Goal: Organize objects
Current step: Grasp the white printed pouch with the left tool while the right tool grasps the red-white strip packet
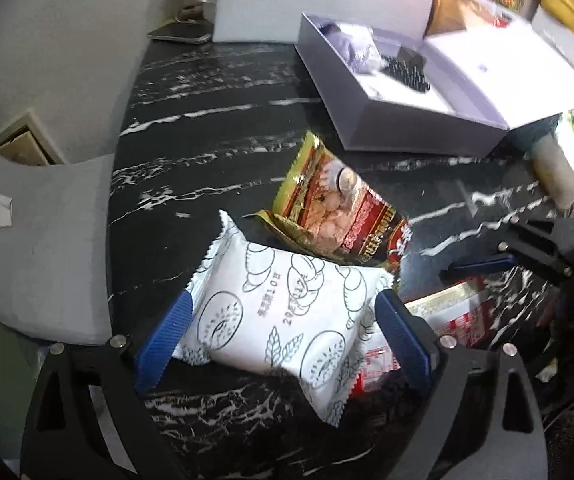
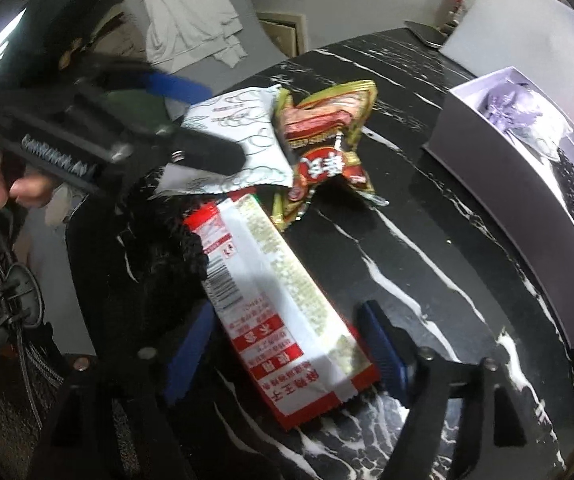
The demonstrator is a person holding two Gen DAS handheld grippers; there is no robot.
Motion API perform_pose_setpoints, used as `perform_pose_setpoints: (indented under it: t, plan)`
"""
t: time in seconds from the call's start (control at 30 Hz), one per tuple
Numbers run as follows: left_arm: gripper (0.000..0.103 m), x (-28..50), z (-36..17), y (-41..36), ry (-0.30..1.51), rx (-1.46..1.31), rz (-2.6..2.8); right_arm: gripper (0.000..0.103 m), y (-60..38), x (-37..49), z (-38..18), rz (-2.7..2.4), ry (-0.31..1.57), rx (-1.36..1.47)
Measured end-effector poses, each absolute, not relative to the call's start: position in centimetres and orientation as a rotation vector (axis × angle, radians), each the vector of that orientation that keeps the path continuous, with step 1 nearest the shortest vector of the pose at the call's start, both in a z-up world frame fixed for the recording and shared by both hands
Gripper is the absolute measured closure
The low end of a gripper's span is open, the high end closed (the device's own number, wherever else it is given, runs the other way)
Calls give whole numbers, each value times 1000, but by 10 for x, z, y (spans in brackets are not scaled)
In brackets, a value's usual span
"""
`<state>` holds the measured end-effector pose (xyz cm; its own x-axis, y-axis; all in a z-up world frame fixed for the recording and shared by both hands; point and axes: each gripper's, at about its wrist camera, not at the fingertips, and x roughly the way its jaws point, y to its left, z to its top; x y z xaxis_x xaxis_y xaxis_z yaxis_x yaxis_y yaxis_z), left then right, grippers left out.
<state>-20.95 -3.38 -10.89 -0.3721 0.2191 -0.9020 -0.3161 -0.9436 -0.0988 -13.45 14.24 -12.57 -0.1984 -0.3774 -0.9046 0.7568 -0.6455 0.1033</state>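
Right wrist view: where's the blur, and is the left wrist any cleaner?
Right wrist view: the left gripper at upper left is motion-smeared, while the red-and-white packet prints sharp. Left wrist view: the white pastry packet is crisp; the open box is soft and glary.

White packet (image 1: 275,312): "10" in date print; other packets' Chinese print unreadable.

i see a glossy black marble-look tabletop (image 1: 215,128) with white veins, a matt white plastic wrapper (image 1: 283,316), a shiny gold-red foil packet (image 1: 339,216), a smooth matt cardboard box (image 1: 407,124), and ribbed blue finger pads (image 1: 165,336).
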Motion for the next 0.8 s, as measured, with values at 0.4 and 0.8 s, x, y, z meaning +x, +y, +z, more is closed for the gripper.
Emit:
perform_pose_setpoints:
  t: [0.4, 0.8]
  plan:
    - [1, -189, -123, 0, 439, -1440, 2309, 23, 130, -125, -129, -1924, 618, 1241]
    - [34, -187, -119, -11, 340, -1384, 2407, 38, 145, -126, -126, -1995, 542, 1251]
